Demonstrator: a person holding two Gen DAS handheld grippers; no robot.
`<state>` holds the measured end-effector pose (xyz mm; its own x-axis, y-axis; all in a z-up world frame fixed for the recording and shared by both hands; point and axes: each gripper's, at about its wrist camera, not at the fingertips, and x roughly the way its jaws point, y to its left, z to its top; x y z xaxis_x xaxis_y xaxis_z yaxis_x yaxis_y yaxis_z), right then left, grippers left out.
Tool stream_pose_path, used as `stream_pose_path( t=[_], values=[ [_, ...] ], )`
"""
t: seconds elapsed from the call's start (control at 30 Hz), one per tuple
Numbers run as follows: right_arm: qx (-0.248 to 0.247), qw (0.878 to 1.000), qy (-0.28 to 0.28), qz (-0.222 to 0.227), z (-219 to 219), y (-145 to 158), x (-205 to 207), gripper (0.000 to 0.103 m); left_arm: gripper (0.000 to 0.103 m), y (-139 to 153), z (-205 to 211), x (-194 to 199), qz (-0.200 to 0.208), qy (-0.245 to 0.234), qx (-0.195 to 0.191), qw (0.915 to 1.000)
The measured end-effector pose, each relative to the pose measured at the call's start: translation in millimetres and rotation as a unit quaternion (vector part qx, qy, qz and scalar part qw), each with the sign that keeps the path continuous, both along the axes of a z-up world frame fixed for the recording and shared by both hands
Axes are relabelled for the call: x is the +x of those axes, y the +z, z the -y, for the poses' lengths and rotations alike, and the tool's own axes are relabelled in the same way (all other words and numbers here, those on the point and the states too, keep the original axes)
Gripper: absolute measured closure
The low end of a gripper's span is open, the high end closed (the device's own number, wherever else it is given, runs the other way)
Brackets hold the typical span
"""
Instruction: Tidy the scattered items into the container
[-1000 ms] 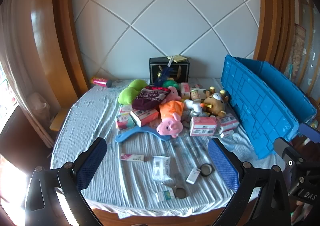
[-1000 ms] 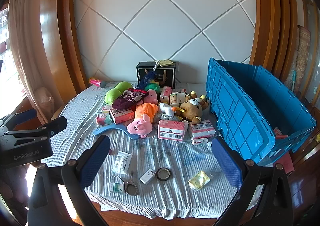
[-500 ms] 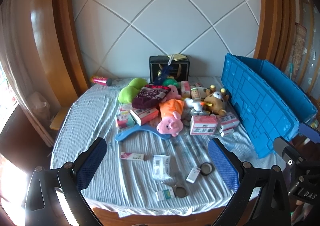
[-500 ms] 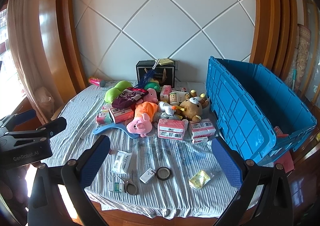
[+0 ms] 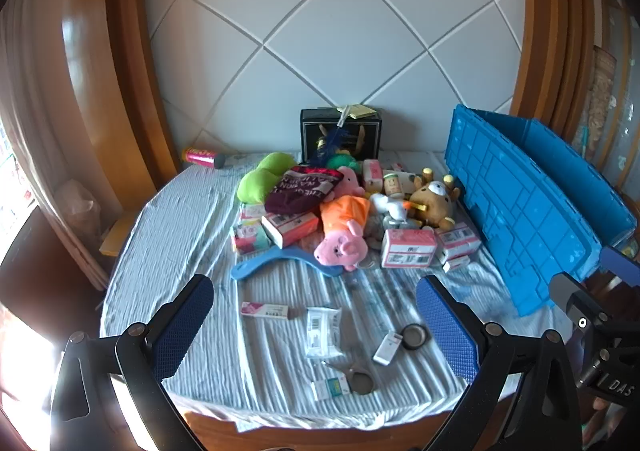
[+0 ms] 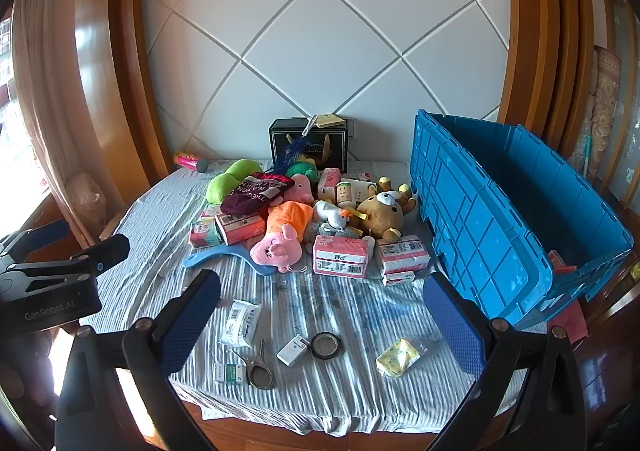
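Both your tongs hang above the near edge of the table (image 6: 132, 247), nothing gripped. Left tongs (image 5: 316, 325): pads spread wide. Right tongs (image 6: 322, 325): same, wide apart, empty.

Blue container (image 6: 520, 211) sits at the table's right side, tilted w/ its opening facing up and right; a red-and-white item lies at its lower corner, can't tell what.

Scattered items, mid-table heap: pink pig plush (image 6: 280, 243) in orange top, brown bear plush (image 6: 382, 211) touching the container's wall, green plush (image 6: 226, 181), maroon printed cloth (image 6: 256, 191), several pink/white boxes (image 6: 340, 261), blue hanger (image 6: 224, 255) under the pig.

Near edge, between your pads: white barcode packet (image 6: 240, 321), scissors (image 6: 258, 367), small white box (image 6: 294, 349) just beside a black tape ring (image 6: 326, 345), yellow sachet (image 6: 398, 357) further right. Left cam also shows a flat pink-white carton (image 5: 264, 309) left of the packet.

Back: black box (image 6: 310, 145) against the wall, pink tube (image 6: 188, 161) at far left.
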<state>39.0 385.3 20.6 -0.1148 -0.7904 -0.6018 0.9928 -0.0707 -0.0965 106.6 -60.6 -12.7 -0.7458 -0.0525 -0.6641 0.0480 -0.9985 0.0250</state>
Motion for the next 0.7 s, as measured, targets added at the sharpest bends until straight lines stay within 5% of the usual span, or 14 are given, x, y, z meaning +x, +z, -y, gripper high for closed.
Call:
stream_pose_path(
  t=[0.7],
  values=[
    [0.007,1.000,-0.008,0.001,9.2,-11.2,-10.1,0.000,0.000,-6.4,2.9,-9.1,0.006,0.009,-0.005,0.9999]
  ],
)
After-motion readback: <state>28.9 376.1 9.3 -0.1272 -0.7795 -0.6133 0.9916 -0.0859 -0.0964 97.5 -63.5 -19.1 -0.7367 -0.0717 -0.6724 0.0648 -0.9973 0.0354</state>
